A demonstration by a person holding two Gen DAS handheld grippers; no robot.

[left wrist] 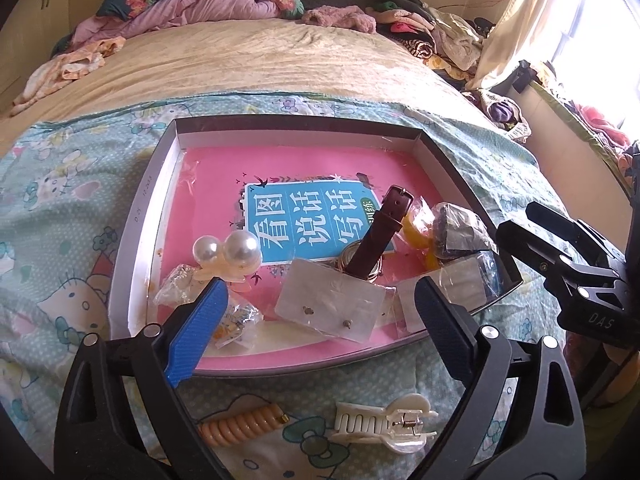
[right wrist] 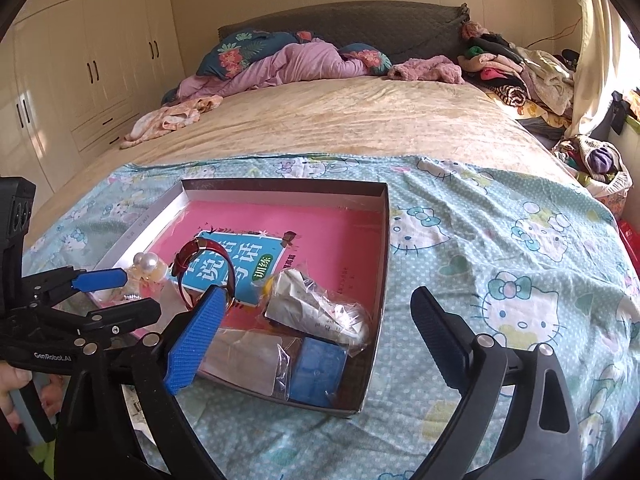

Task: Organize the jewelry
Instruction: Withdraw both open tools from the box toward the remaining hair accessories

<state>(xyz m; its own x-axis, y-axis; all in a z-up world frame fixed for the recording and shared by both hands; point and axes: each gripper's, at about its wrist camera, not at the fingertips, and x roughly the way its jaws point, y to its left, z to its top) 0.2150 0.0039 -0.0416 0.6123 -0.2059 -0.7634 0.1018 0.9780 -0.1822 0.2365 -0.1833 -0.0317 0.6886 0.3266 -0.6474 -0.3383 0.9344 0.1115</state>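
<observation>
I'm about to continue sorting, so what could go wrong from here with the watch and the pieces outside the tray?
The watch stands propped on its strap among crinkly plastic bags; a nudge may topple it. The white claw clip and coiled hair tie lie on the soft sheet outside the tray, under the open left gripper, easily overlooked.

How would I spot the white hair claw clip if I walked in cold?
Find the shallow box with the pink bottom, lying on the cartoon-cat sheet. The hair claw clip lies on that sheet outside the box's near edge. Beside it is a peach spiral hair tie; only the clip has white teeth and a spring.
</observation>
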